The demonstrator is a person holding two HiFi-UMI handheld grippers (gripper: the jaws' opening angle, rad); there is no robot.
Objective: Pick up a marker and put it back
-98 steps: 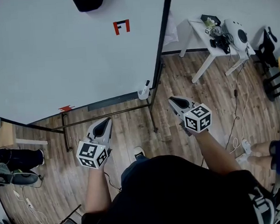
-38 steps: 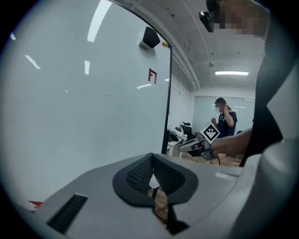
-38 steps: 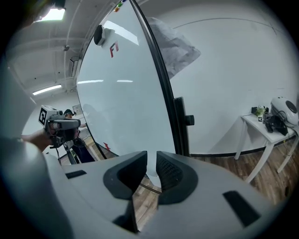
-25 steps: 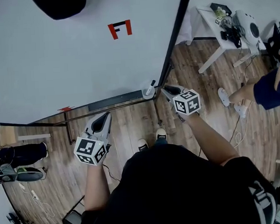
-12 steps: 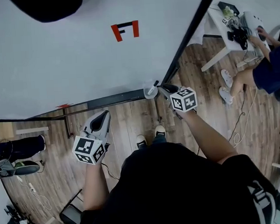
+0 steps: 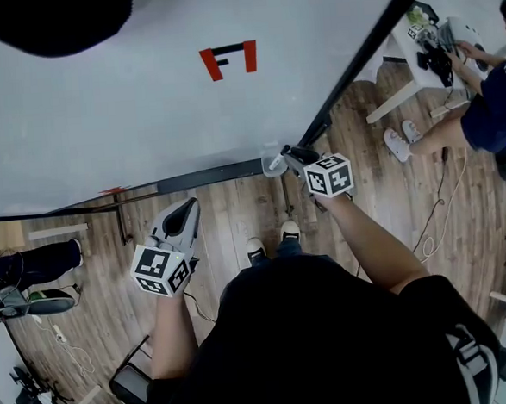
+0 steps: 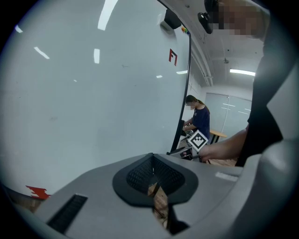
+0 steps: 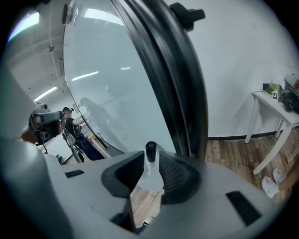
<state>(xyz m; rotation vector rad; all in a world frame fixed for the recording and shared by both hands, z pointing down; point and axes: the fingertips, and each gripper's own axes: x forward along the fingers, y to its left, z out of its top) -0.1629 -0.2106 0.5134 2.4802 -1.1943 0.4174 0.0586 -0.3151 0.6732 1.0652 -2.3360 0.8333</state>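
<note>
A marker with a black cap [image 8: 150, 150] stands upright in a small white cup [image 8: 150, 181] at the whiteboard's lower right corner. My right gripper [image 8: 150, 162] is open, with its pads [image 8: 174, 171] on either side of the marker and a thin gap on each side. From the head view, the right gripper [image 6: 289, 154] has its tips at the cup [image 6: 270, 164]. My left gripper [image 6: 185, 212] hangs lower left, away from the board. It is shut with nothing between its jaws, also visible in the left gripper view [image 7: 152, 158].
The whiteboard [image 6: 143, 118] fills the upper left, with a black frame post [image 6: 356, 69] and a dark tray ledge [image 6: 208, 176]. A white table [image 6: 409, 67] with gear stands at the far right, and a person [image 6: 495, 102] is beside it. Cables lie on the wood floor [image 6: 436, 218].
My right gripper has moved up and left to the cup, and its jaws now straddle the marker. The left gripper stays where it was. The person at the right has moved toward the table.
</note>
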